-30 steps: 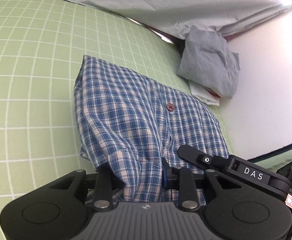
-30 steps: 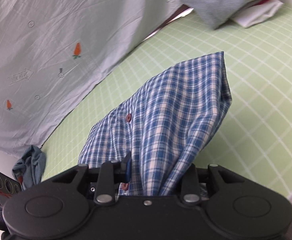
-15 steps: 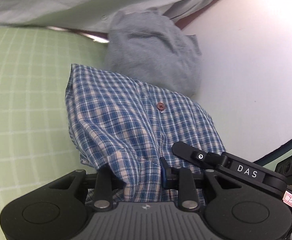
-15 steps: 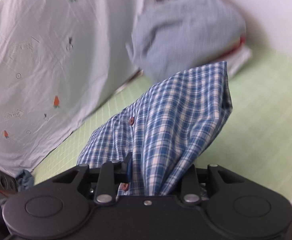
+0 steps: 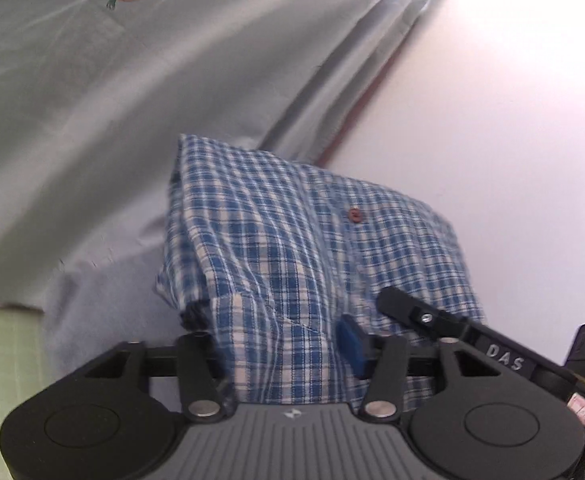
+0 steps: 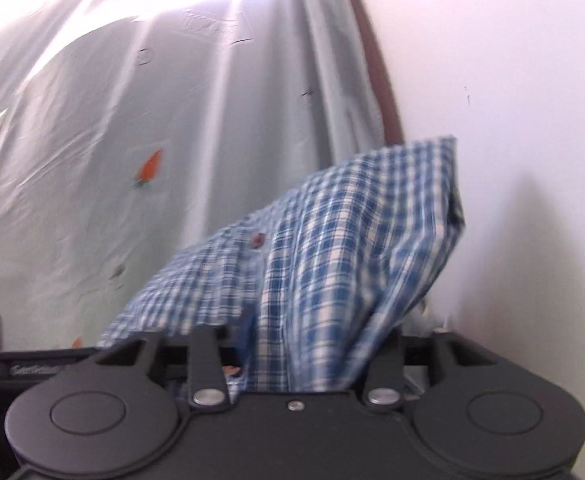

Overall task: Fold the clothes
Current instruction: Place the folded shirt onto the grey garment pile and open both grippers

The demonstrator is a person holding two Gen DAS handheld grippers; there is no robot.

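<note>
A folded blue and white plaid shirt [image 5: 292, 248] with a red button hangs in the air between my two grippers. My left gripper [image 5: 280, 336] is shut on its near edge, the cloth bunched between the fingers. In the right wrist view the same plaid shirt [image 6: 332, 264] rises from my right gripper [image 6: 296, 344], which is shut on its other edge. The fingertips of both grippers are hidden by cloth. The right gripper's body [image 5: 472, 340] shows at the lower right of the left wrist view.
A pale grey-green sheet with carrot prints [image 5: 132, 80] hangs behind, also in the right wrist view [image 6: 132, 140]. A white wall [image 5: 512, 120] is to the right. A grey garment [image 5: 104, 312] and a strip of green grid mat [image 5: 0, 360] lie low on the left.
Both grippers have lifted the plaid shirt off the green mat and carried it toward the grey garment and wall. The mat has dropped almost out of view.
</note>
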